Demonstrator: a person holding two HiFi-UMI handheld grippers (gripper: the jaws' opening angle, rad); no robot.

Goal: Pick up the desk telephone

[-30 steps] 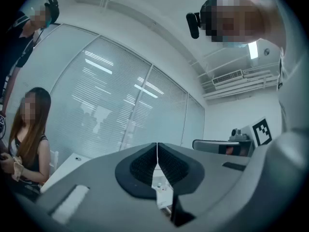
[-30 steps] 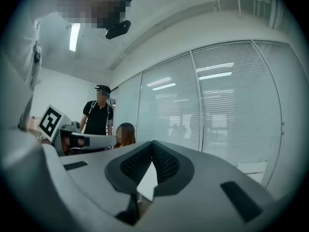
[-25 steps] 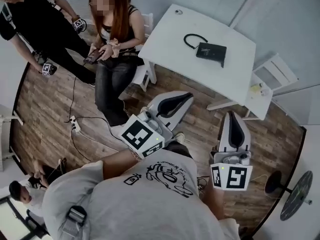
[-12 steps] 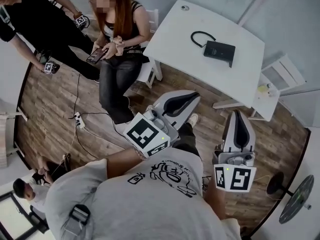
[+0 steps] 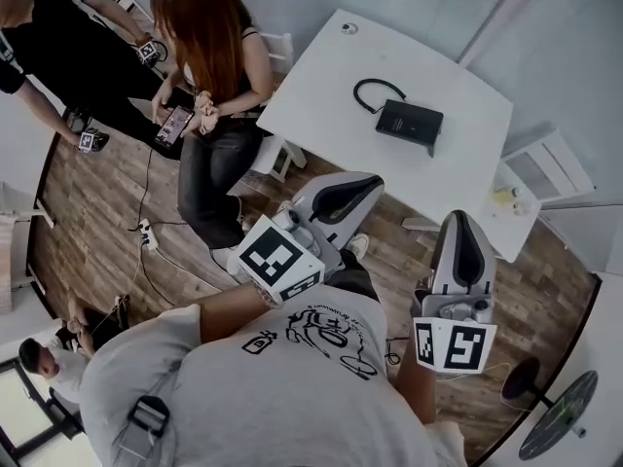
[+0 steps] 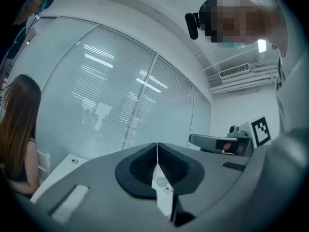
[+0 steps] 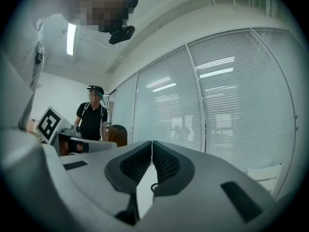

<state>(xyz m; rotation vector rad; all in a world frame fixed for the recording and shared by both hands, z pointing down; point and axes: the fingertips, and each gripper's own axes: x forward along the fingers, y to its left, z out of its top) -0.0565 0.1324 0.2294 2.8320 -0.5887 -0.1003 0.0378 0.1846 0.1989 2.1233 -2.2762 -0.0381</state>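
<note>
The desk telephone lies on the white table. The left gripper and right gripper are apart from it, their jaws fully closed and holding nothing.

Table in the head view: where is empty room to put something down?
The white table is bare on its left half, between the desk telephone and the edge by the seated person. A smaller bare strip lies right of the telephone. The middle is crowded with the telephone and its looped cord.

Left tongs and right tongs nearer the desk telephone.
</note>
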